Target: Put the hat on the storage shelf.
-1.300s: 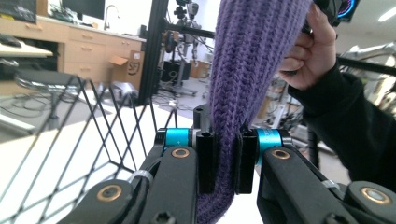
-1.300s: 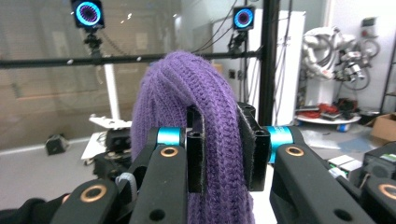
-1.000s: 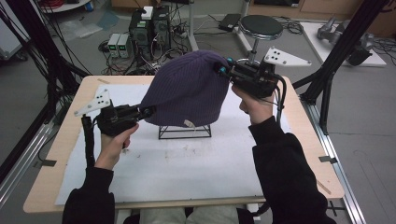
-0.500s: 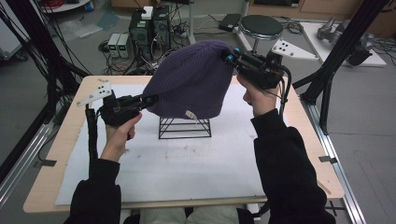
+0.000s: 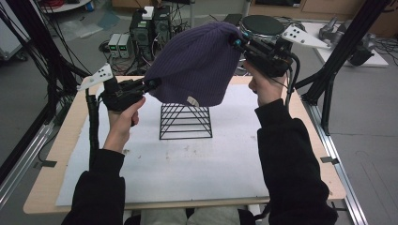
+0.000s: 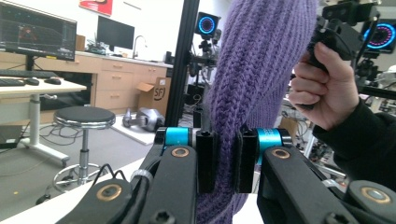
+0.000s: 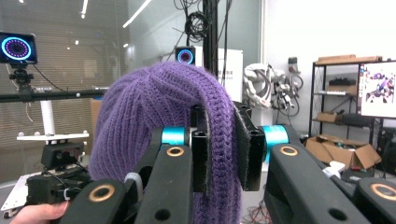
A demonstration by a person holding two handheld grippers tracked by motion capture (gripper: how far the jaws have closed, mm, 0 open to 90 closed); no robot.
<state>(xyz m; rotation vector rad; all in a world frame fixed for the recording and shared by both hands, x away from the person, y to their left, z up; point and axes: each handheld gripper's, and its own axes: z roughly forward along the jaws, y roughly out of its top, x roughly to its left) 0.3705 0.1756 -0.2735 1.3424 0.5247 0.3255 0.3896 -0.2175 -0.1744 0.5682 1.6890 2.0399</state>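
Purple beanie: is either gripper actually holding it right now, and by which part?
Both are. The left gripper is shut on the purple beanie at its lower edge; the right gripper is shut on a fold of the knit on the opposite side.

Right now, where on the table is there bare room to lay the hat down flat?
The white mat is bare in front of the wire stand, toward the person, between the two forearms. It is tight behind: the purple knit hat hangs over the stand, pinched by the left gripper and right gripper.
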